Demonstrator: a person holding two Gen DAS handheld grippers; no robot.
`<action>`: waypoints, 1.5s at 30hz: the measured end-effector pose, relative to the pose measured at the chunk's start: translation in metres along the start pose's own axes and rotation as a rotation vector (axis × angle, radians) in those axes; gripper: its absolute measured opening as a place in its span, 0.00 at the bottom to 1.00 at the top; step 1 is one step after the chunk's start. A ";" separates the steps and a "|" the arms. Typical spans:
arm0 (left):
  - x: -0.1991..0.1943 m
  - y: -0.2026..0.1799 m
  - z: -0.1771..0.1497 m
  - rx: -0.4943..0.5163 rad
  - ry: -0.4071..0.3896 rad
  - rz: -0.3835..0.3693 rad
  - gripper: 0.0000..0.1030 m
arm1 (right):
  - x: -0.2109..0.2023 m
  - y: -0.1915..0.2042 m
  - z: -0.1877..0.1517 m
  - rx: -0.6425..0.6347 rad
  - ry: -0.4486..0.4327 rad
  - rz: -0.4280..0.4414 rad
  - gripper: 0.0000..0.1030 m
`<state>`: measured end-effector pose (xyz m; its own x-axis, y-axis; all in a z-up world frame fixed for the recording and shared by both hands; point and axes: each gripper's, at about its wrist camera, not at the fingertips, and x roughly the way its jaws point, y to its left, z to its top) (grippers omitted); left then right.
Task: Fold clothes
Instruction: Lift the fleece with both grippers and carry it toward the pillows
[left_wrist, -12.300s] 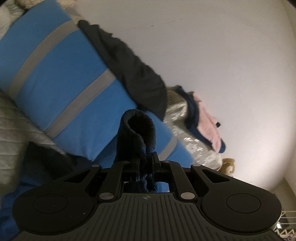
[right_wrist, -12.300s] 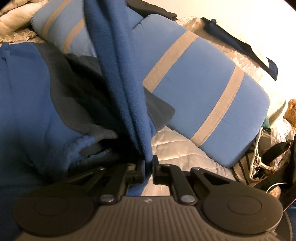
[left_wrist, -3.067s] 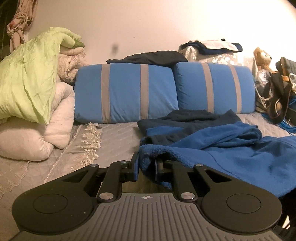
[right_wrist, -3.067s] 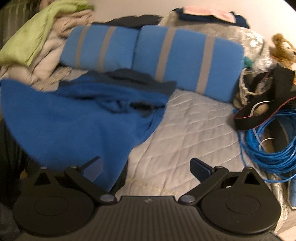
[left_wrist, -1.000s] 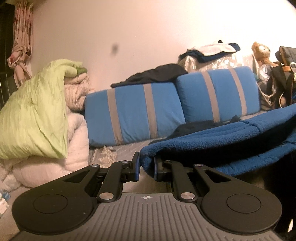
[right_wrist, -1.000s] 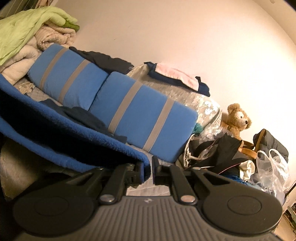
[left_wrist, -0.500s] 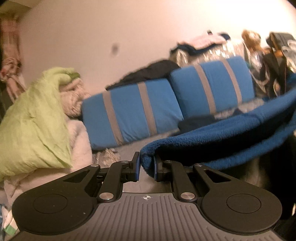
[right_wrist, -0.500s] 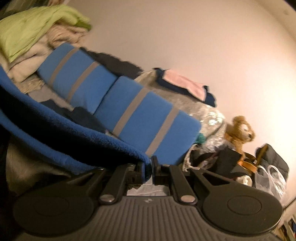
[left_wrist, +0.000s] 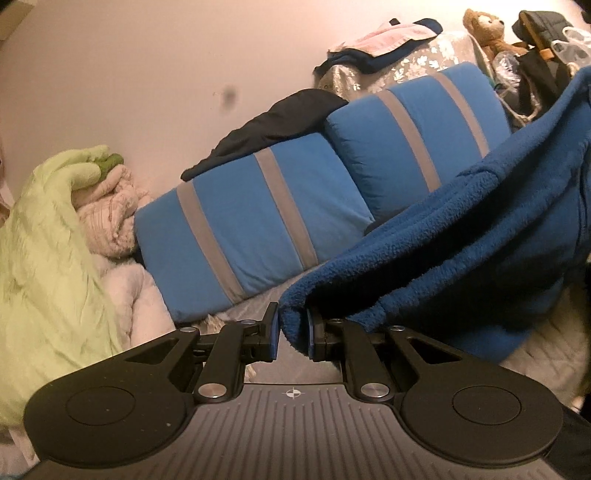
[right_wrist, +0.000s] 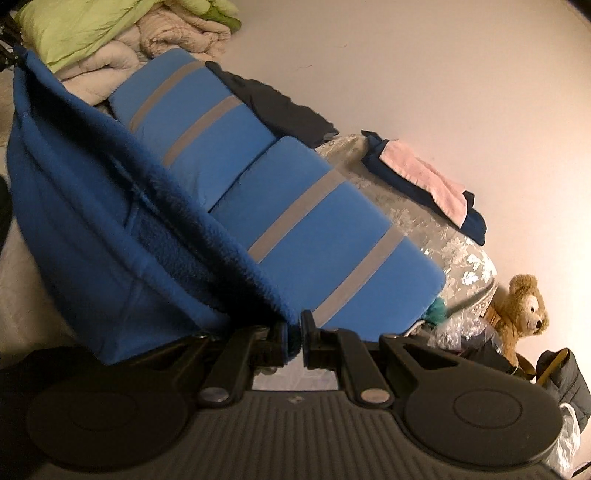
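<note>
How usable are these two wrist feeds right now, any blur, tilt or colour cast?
Left wrist: sharp, warm orange cast, horizon tilted, fisheye bends the striped cushions; deep shadow under the blue fleece at the left tongs. Right wrist: also sharp and tilted, wall glow pinkish, fleece interior near the right tongs almost black.

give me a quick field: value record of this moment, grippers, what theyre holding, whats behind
left gripper: shut on fleece edge
right gripper: shut on fleece edge
fleece: blue, lifted, hanging between both grippers
cushions: two, blue with grey stripes, against the wall
on cushions: dark garment
bedding pile: green and cream, beside the cushions
folded stack: pink on navy, behind the cushions
teddy bear: at the far end, by bags
</note>
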<state>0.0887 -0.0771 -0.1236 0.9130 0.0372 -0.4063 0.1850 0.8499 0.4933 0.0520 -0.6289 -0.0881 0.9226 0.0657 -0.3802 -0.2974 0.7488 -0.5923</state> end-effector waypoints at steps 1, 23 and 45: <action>0.005 0.000 0.002 0.000 0.002 0.000 0.15 | 0.007 -0.001 0.002 -0.001 -0.001 -0.006 0.12; 0.102 0.020 0.043 0.020 0.086 -0.015 0.15 | 0.135 -0.021 0.015 -0.020 0.034 -0.037 0.18; 0.195 -0.007 0.026 0.080 0.250 -0.047 0.16 | 0.240 -0.006 -0.002 0.028 0.168 0.030 0.20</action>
<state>0.2750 -0.0899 -0.1865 0.7865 0.1360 -0.6025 0.2619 0.8100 0.5248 0.2745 -0.6193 -0.1771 0.8588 -0.0208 -0.5119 -0.3151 0.7664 -0.5598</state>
